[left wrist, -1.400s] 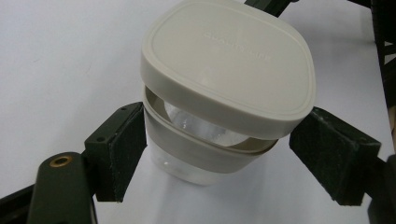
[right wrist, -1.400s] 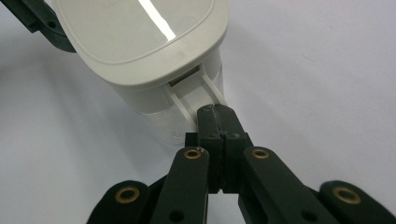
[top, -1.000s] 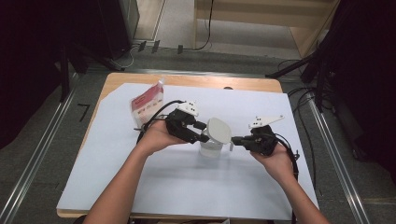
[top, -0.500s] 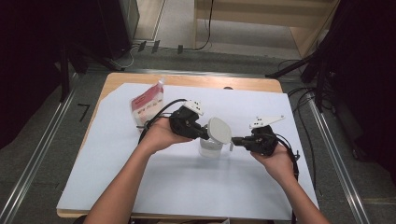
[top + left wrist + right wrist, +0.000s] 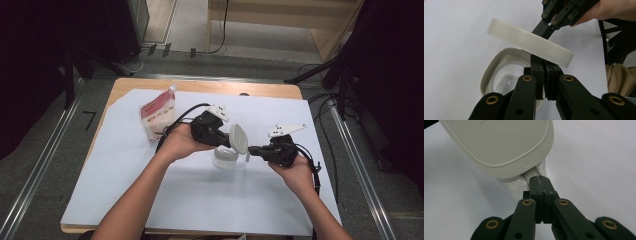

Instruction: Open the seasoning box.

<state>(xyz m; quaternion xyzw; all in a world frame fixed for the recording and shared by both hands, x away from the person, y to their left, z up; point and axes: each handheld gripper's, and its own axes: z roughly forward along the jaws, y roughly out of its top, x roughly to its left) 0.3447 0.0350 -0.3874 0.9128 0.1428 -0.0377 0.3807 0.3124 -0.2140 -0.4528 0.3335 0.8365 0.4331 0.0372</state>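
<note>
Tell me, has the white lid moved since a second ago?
Yes. The lid has tilted up and edged toward the red pouch, above the container.

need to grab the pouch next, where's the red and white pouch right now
In the high view the red and white pouch lies at the table's far left, just beyond the left gripper.

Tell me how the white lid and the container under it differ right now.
The lid is lifted and tilted on edge above the table; the container sits flat on the white sheet. The lid looks opaque and solid; the container is open at the top, with a clear, glossy inside. The left gripper and right gripper both meet the lid's edge, jaws closed; neither touches the container. Both are off-white with rounded corners.
</note>
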